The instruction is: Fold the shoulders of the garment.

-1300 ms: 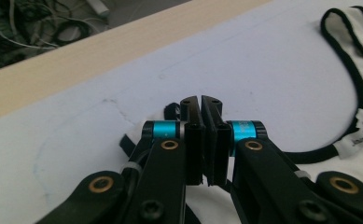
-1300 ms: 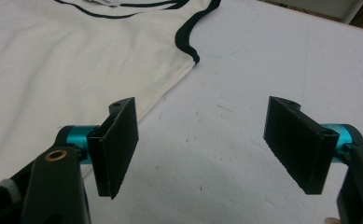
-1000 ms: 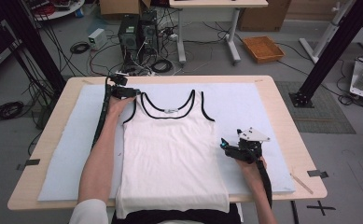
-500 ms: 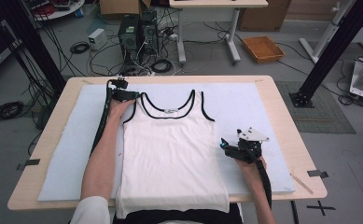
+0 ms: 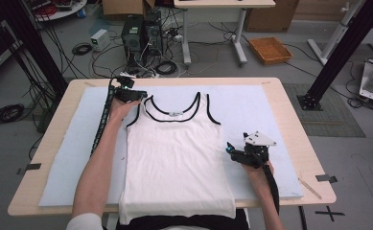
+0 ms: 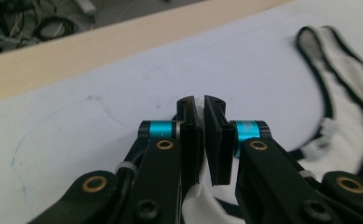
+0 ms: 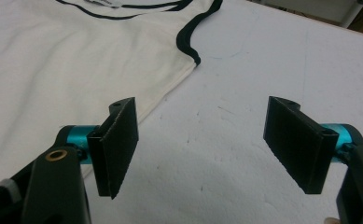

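- At the upper left of the high view I have my left gripper [image 5: 137, 95], matte black linkage with bright teal collars, at the shoulder strap of the white sleeveless cotton top with black-bound neck and armholes [image 5: 177, 158].
- In the left gripper view that gripper [image 6: 203, 122] has just been closing; its two flat rubbery pads now stand almost together, with a thin fold of the white fabric pinched between them and bunching out below, low in the frame.
- The strap loop, edged in black ribbing, curls at the right of that view.
- The top lies flat and smooth down the centre of the high view, on a pale blue, faintly grainy mat [image 5: 64, 167], its hem draped over the near edge at the bottom.
- The mat covers a light wooden table with rounded corners [image 5: 294, 110].
- At the right of the high view my right gripper [image 5: 232, 149], with a grey three-cornered plate on top, sits just beside the garment's side seam.
- In the right gripper view its ribbed black pads [image 7: 119, 144] stand wide apart, gripping nothing; bare mat lies between them, the side edge of the top behind the left-hand pad.
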